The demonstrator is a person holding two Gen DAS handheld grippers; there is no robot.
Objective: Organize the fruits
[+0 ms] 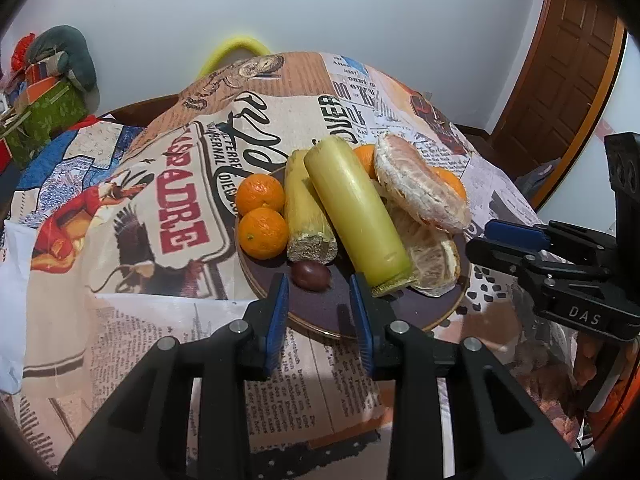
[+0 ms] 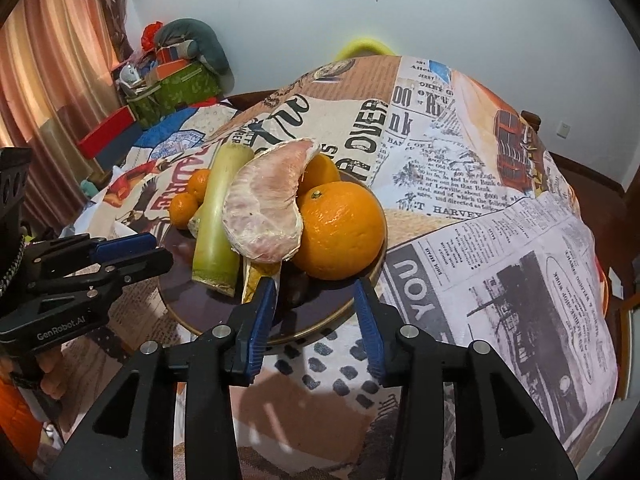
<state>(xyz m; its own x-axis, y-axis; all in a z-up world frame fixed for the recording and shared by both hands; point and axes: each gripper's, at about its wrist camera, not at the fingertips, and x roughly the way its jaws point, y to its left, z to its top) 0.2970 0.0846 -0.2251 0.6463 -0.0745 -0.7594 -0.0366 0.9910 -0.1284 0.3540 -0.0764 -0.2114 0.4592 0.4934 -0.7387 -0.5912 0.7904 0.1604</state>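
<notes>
Presently all fruit sits heaped on the plate (image 1: 448, 312); both left tongs (image 1: 320, 292) and right tongs (image 2: 316, 300) spread, empty. Any lift risks toppling the pomelo segment (image 2: 268, 208).

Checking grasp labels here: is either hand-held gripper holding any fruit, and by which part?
Nothing is held. The left hand-held gripper and the right hand-held gripper are both open at the plate's near rim, touching no fruit.

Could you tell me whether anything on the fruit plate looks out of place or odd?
Yes: a peeled pomelo segment sits loosely atop the pile, leaning on the large orange and the green cane piece.
</notes>
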